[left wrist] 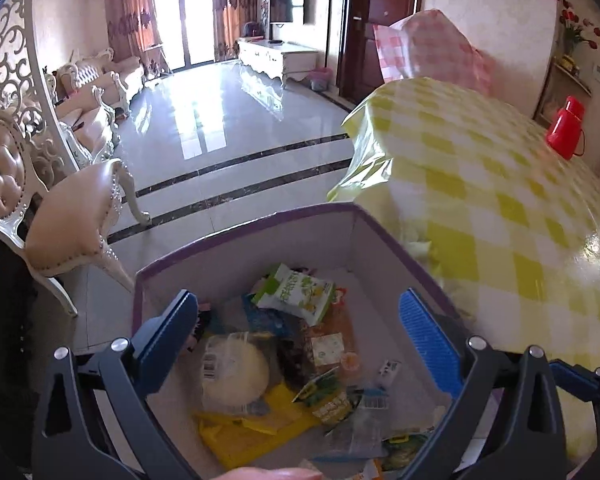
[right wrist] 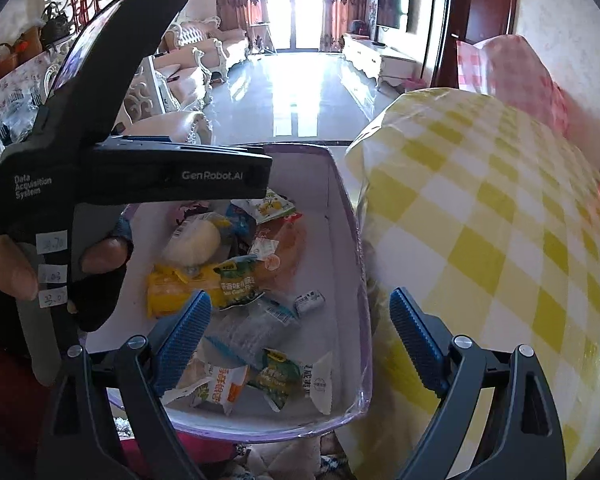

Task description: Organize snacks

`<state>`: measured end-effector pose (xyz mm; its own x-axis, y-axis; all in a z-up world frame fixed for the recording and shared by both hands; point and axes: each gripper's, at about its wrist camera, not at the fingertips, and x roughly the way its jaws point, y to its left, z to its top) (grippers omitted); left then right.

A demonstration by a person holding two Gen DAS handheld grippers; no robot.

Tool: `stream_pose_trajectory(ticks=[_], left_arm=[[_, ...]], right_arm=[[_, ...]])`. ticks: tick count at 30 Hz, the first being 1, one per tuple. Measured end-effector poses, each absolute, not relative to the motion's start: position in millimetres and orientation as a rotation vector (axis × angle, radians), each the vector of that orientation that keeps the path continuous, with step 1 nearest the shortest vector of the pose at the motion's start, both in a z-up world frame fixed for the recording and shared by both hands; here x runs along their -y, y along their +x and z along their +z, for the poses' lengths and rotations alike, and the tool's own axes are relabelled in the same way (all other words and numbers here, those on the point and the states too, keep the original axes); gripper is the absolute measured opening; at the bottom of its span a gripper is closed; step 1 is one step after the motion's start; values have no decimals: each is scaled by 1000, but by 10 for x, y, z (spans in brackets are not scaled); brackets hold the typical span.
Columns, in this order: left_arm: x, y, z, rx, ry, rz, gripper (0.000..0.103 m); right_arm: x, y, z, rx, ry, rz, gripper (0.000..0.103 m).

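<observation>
While both pairs of jaws stood spread wide and empty above the load, the left gripper point(left wrist: 300, 336) and the right gripper point(right wrist: 300, 328) were held pointing steeply down into the storage box point(left wrist: 244, 220), with nothing pressed between the blue pads point(left wrist: 430, 344) of either. No packet was gripped; the snacks lay loose beneath the fingertips. Seen in the right wrist view, the left device was carried in a gloved hand point(right wrist: 100, 280) at the box's left side.

Directly under the left gripper a round pale bun in clear wrap point(left wrist: 236, 372) rested on a yellow packet point(left wrist: 256, 428), with a green-and-white packet point(left wrist: 296, 292) lying further in, near the far wall. Under the right gripper a clear wrapper point(right wrist: 252, 328) and a small orange-and-white packet point(right wrist: 220, 388) were heaped near the front rim, a green packet point(right wrist: 236, 284) lying just beyond.

The box stood beside a table covered by a yellow-checked cloth point(left wrist: 500, 200), its right wall close against the hanging cloth.

The deposit was judged complete, or nearly so. For the step to be done well, each gripper would best be lifted straight clear of the rim with jaws kept wide, so that no wrapper was snagged on a pad and dragged out, and the purple edge was not struck.
</observation>
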<state>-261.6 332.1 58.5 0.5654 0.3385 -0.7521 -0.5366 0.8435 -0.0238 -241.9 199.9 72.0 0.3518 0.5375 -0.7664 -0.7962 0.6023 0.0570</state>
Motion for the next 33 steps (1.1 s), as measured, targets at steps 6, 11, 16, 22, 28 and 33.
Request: stream_pose_trajectory(ticks=[6,11,16,22,28,33], left_arm=[[-3376,-2587,512,-849,-284,520,101],[-3368,-2571,483,-857,-278,520,101],[-3373,-2565,467,-860,-282,519,101],[-3376,-2560,450,-862,-280,519,101],[-3378,-2552,420,-870,-277,514,101],[-3376,-2552,420,-872,-280,512,101]], right_arm=[[-2035,-2461,676,-838,-377,881,88],[-2045,-2453,643,-844,-379,879,88],[-2043,-2452,626,-848,-380,878,88],[-2040,-2451,616,-851,-379,876,88],[-2036,-2450,600,-853,-380,875,88],[-2036,-2452,594,-854,-381,875,88]])
